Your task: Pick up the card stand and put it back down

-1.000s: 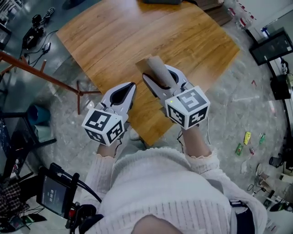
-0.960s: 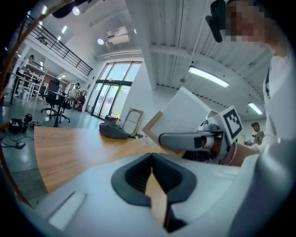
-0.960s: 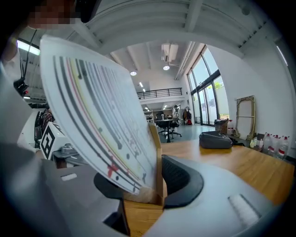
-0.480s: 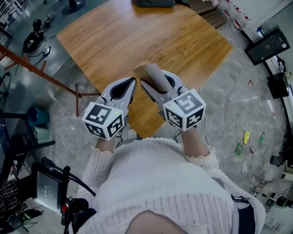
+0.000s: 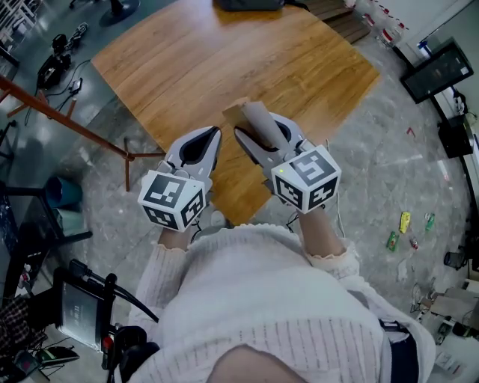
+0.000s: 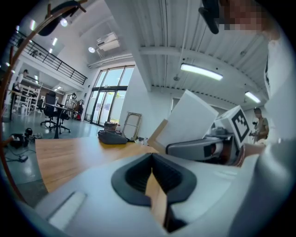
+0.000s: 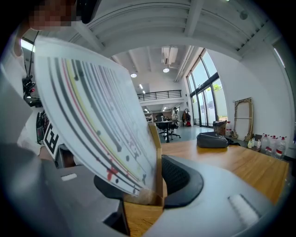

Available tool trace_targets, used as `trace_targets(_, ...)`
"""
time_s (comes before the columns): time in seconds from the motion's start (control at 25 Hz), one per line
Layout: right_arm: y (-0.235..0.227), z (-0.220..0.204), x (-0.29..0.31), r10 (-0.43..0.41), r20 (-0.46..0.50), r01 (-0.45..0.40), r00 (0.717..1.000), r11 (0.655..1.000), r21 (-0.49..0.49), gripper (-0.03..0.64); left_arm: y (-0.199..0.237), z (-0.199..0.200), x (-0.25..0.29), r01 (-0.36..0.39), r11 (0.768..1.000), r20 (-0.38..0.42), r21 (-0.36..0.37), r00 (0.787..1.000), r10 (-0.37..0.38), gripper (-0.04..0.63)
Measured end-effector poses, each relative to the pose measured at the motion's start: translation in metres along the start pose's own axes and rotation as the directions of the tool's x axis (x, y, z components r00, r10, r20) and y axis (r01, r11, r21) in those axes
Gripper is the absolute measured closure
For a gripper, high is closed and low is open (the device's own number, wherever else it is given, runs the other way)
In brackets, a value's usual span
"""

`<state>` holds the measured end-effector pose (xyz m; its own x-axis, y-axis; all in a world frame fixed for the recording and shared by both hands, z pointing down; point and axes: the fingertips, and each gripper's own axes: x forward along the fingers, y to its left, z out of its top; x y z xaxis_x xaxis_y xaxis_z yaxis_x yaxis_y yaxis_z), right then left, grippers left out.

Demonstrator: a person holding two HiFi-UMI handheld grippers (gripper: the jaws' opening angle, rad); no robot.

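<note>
The card stand [image 5: 253, 118], a small wooden base with a pale striped card stuck in it, is clamped in my right gripper [image 5: 259, 129] over the near part of the wooden table [image 5: 224, 60]. In the right gripper view the wooden base [image 7: 155, 185] sits between the dark pads and the card [image 7: 92, 115] leans left, tilted. My left gripper [image 5: 215, 138] hovers just left of it, jaws shut with nothing in them. From the left gripper view the card [image 6: 192, 120] and the right gripper [image 6: 203, 148] show to the right, apart from my left jaws.
A black bag [image 5: 247, 4] lies at the table's far end, also seen as the bag [image 6: 111, 137] and the bag [image 7: 212, 140]. A red-brown pole [image 5: 67, 120] slants past the table's left side. A dark monitor [image 5: 441, 71] and small clutter lie on the floor at right.
Almost nothing: both grippers have shifted only slightly over the table's near part. The card stand stays clamped in the right gripper and the left jaws stay shut.
</note>
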<state>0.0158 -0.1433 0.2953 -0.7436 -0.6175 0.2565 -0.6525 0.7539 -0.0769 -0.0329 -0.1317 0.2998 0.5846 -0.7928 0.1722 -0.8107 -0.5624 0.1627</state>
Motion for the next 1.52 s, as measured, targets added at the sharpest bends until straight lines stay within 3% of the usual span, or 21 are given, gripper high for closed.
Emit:
trace_targets(0.12, -0.002, -0.001, 0.002, -0.011, 0.0, 0.011, 1.0, 1.0, -0.007, 0.439, 0.003, 0.004, -0.001, -0.003, 1.0, 0.021, -0.021, 1.0, 0.004, 0.588)
trace_targets(0.8, -0.037, -0.012, 0.036, -0.059, -0.032, 0.059, 0.998, 0.998, -0.012, 0.439, 0.032, -0.017, 0.006, -0.046, 0.997, -0.035, -0.06, 0.998, 0.044, 0.586)
trace_targets(1.12, -0.067, -0.056, 0.097, -0.094, -0.098, 0.092, 0.991, 0.995, -0.025, 0.439, 0.077, -0.067, 0.015, -0.089, 0.982, -0.088, -0.165, 0.993, 0.075, 0.586)
trace_targets(1.52, -0.093, -0.13, 0.149, -0.136, -0.2, 0.138, 0.97, 0.99, -0.005, 0.439, 0.108, -0.111, 0.034, -0.094, 0.979, -0.138, -0.181, 0.988, 0.069, 0.588)
